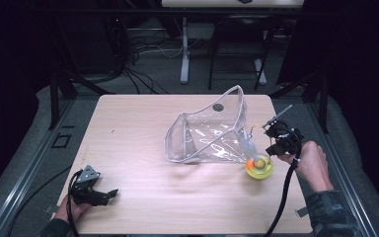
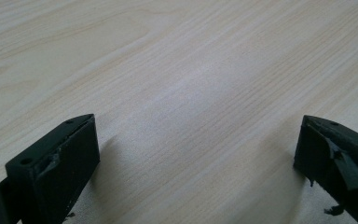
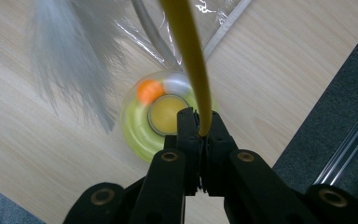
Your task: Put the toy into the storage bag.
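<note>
Wooden table point(image 1: 143, 148), person's forearms entering from near edge. L gripper point(image 1: 109, 193) rests low at near-left corner of table, held in left hand point(image 1: 71, 207); jaws spread wide, nothing btwn them, bare wood grain under them in left gripper view. R gripper point(image 1: 269, 127) at right side of table, held in right hand point(image 1: 313, 163), cable trailing back toward person. Its jaws clenched on a thin yellow rod point(image 3: 189, 60), seen in right gripper view running up and away from the tips. White feather tuft point(image 3: 74, 65) hangs beside rod, blurred. Below R gripper: round yellow-green toy point(image 1: 259, 167) on table w/ orange ball point(image 3: 149, 91) and a whitish ball point(image 3: 177, 84) in its ring, amber cap at center. Clear plastic bag point(image 1: 209, 131) w/ white trim lies mid-table, mouth open toward left, its corner just beside toy; touching or not, can't tell.
</note>
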